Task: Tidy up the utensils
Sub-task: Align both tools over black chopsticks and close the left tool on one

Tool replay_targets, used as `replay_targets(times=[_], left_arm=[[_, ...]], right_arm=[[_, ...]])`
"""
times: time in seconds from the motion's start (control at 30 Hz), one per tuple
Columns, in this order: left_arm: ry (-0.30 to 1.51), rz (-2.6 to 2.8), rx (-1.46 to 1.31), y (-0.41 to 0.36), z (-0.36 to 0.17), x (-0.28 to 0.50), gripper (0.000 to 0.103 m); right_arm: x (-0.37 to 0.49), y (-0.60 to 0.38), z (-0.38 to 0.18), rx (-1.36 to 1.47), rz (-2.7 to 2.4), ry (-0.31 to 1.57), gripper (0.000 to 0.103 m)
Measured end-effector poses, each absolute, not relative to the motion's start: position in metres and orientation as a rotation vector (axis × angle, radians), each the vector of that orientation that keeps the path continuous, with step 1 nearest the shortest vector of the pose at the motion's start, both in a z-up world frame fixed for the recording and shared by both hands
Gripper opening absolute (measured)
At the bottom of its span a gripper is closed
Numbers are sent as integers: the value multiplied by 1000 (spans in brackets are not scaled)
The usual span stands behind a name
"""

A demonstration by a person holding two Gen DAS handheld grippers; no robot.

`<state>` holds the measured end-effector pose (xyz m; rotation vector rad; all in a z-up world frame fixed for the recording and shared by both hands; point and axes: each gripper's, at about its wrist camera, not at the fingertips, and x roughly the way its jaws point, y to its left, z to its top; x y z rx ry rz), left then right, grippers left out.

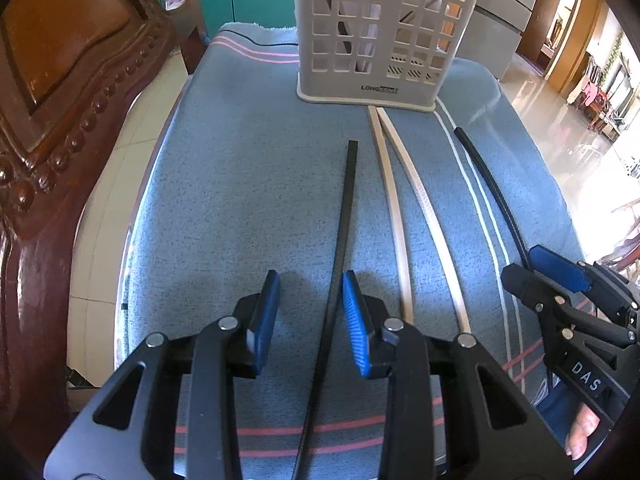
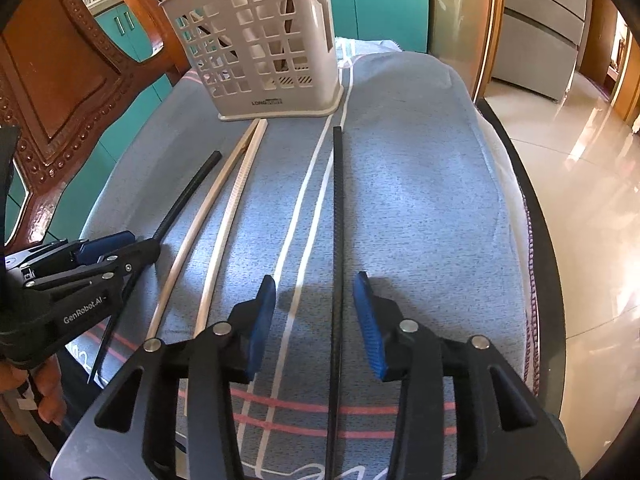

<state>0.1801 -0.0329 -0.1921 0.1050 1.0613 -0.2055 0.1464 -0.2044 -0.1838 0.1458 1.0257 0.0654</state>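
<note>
Two black chopsticks and two beige chopsticks (image 1: 394,208) lie lengthwise on a blue-grey cloth in front of a white slotted utensil holder (image 1: 360,90). My left gripper (image 1: 311,280) is open. One black chopstick (image 1: 348,200) runs between its blue pads, close to the right pad. My right gripper (image 2: 315,280) is open too, and the other black chopstick (image 2: 338,208) lies between its pads, nearer the right one. In each wrist view the other gripper shows at the side: the right gripper (image 1: 522,262) and the left gripper (image 2: 144,242). The holder (image 2: 248,104) has sticks inside.
A carved wooden chair (image 1: 60,120) stands close on the left of the table. The cloth-covered table (image 2: 420,160) drops off at its right edge to a shiny tiled floor (image 2: 580,200). A person's fingers (image 1: 580,436) show under the right gripper.
</note>
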Motion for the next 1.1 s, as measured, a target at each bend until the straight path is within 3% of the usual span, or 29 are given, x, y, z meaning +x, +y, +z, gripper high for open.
replay_targets(times=[0.23, 0.57, 0.97, 1.03, 1.1], left_arm=[[1025, -202, 105, -34, -193, 174, 34], [992, -221, 115, -33, -194, 170, 35], [1066, -241, 149, -38, -190, 187, 37], [1080, -222, 162, -40, -189, 192, 44], [1076, -217, 156, -41, -186, 196, 43]], right_arm=[[140, -204, -185, 130, 61, 985, 41], [132, -190, -192, 34, 63, 910, 56], [168, -173, -187, -21, 102, 1148, 80], [178, -173, -186, -6, 99, 1209, 82], [188, -174, -185, 9, 83, 1277, 82]])
